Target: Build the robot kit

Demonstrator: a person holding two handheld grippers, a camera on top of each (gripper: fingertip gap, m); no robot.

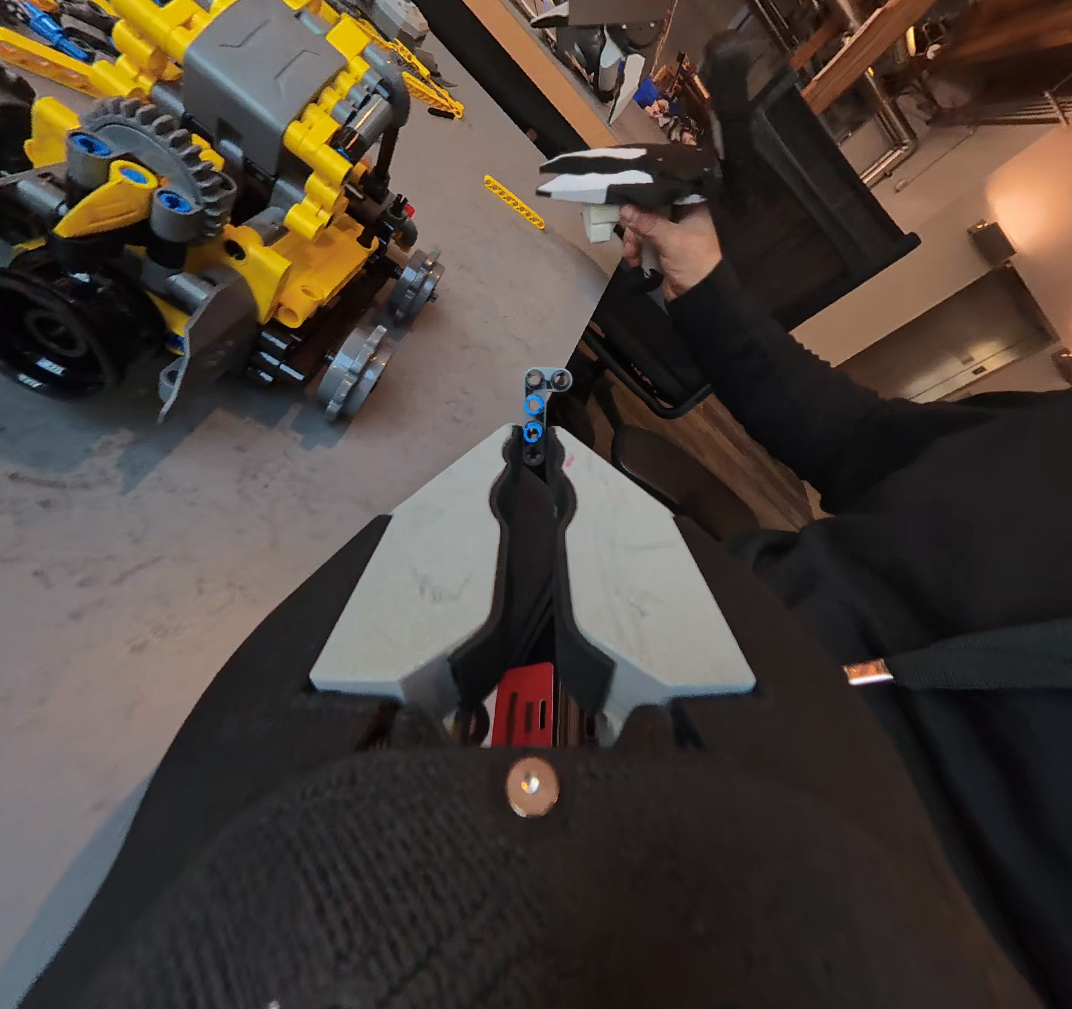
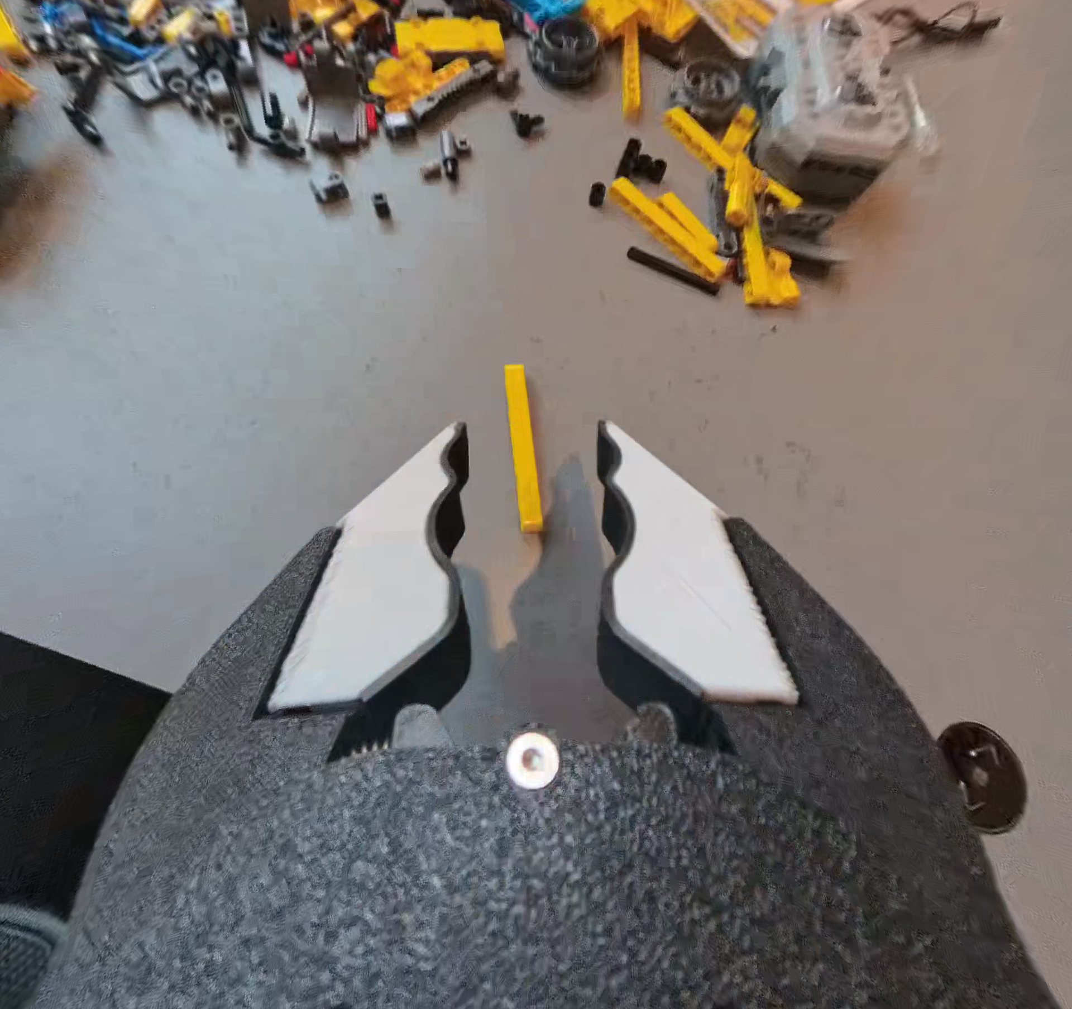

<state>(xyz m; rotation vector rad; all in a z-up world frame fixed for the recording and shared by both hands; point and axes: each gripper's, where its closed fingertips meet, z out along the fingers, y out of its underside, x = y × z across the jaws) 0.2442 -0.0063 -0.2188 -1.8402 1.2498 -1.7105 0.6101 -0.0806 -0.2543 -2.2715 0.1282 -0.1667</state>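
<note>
On the grey surface: two handheld grippers working over a spread of yellow, black and grey building-toy parts.

Hard to see: the parts pile (image 2: 452, 47) at the far end of the right wrist view is smeared with motion blur, so most small bits can't be told apart. A clear bag of grey pieces (image 2: 835, 105) is just a blurry lump. A flat grey patch covers part of the top of the left wrist view. The half-built yellow vehicle (image 1: 220, 215) is cut off at the left edge.

Surface and room: matte grey surface (image 2: 232, 401), scuffed in spots. Past its edge in the left wrist view there's a dark chair (image 1: 812, 180), wooden beams and warm lamp light.

Left gripper (image 1: 533, 430): jaws closed tight on a small grey L-shaped beam (image 1: 542, 395) with blue pins in its holes; the piece sticks out past the tips, near the surface's edge.

Right gripper (image 2: 532, 436): jaws spread wide, gripping nothing, low over the surface, a person's hand (image 1: 673, 244) on the handle.

Yellow beam (image 2: 524, 447): lies flat, pointing straight away, in the gap between the right jaws, touching neither; its far end reaches out beyond the tips. In the left wrist view it sits just beside the right gripper's tips.

Vehicle: big black tyre (image 1: 52, 331), grey gear wheel (image 1: 168, 157), two grey hubs on the near side, well apart from both grippers.
</note>
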